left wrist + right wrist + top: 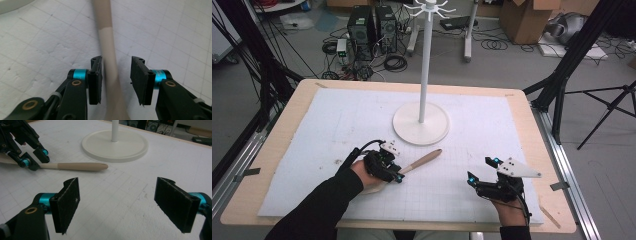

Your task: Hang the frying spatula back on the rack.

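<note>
Left gripper (116, 80) sits half-open around the wooden spatula (108, 50) handle mid-table (287, 130), not clamped. Looks light, stiff, smooth; grab the narrow neck. Right gripper (125, 202) wide open, empty.

The high view is looking down and toward twelve o'clock over the table (277, 145), while both gripper views are sitting low and close, sharing the wooden spatula (75, 166) and stand base (100, 147).

Beige-and-cream spatula (422, 161) on white gridded mat (337, 125)
</note>
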